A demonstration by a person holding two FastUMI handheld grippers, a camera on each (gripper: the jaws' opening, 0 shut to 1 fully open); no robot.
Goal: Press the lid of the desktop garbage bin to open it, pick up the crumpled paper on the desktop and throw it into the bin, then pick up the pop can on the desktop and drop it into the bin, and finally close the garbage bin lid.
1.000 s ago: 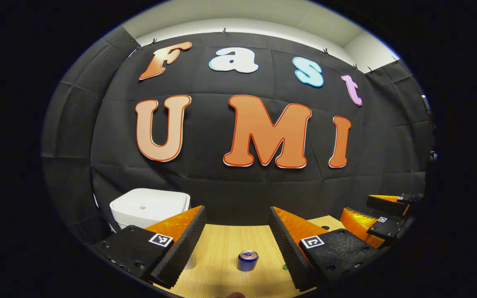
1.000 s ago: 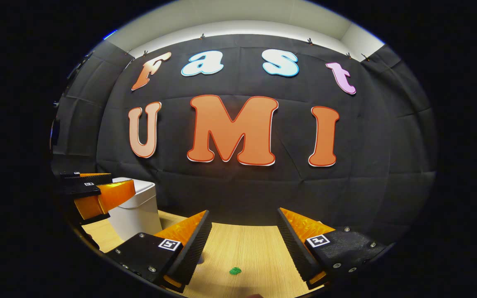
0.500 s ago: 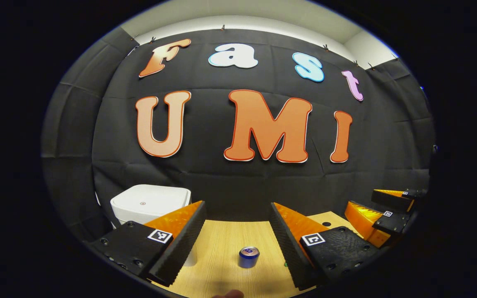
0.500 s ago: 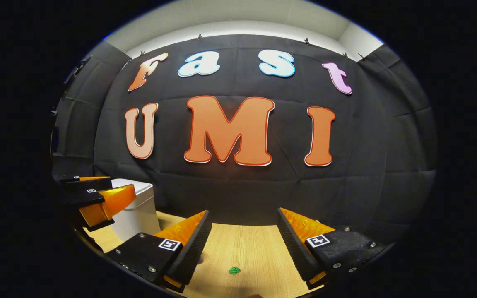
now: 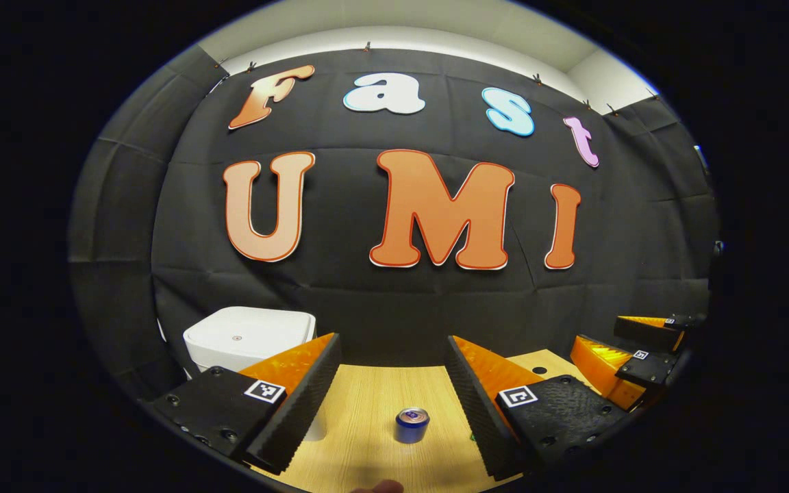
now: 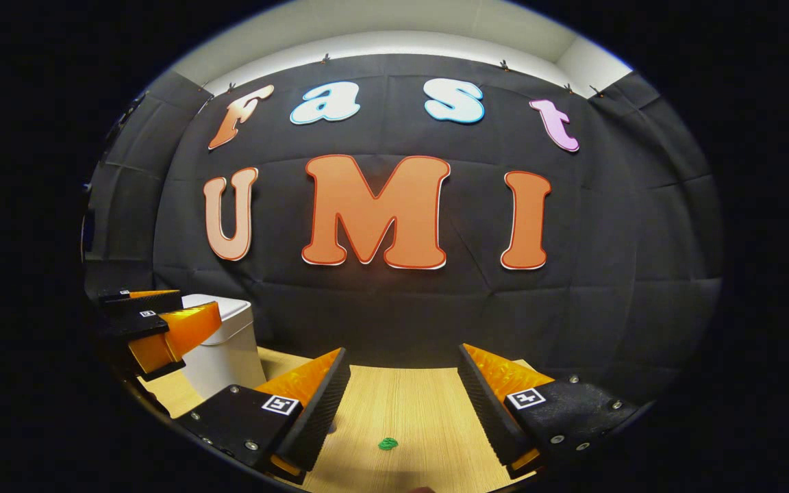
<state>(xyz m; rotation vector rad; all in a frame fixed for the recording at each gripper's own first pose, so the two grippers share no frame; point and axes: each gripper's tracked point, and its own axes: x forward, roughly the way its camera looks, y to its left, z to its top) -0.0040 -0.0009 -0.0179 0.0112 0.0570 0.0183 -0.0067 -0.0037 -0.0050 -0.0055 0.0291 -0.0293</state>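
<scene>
the pop can (image 5: 412, 424) is a short blue cylinder with a silvery top, standing upright on the pale wood-grain surface (image 5: 367, 411), between the spread fingers of the left claw (image 5: 394, 383) and apart from both. the garbage bin (image 5: 247, 339) is a white, rounded, smooth box with its lid down, back left near the black cloth wall. a small green crumpled scrap (image 6: 387, 444) lies on the surface between the wide-apart fingers of the right claw (image 6: 401, 394), untouched. both claws hold nothing. since half a second ago almost nothing has shifted; the views sit only a touch differently. the inner faces of the fingers (image 5: 298, 404) are ribbed.
</scene>
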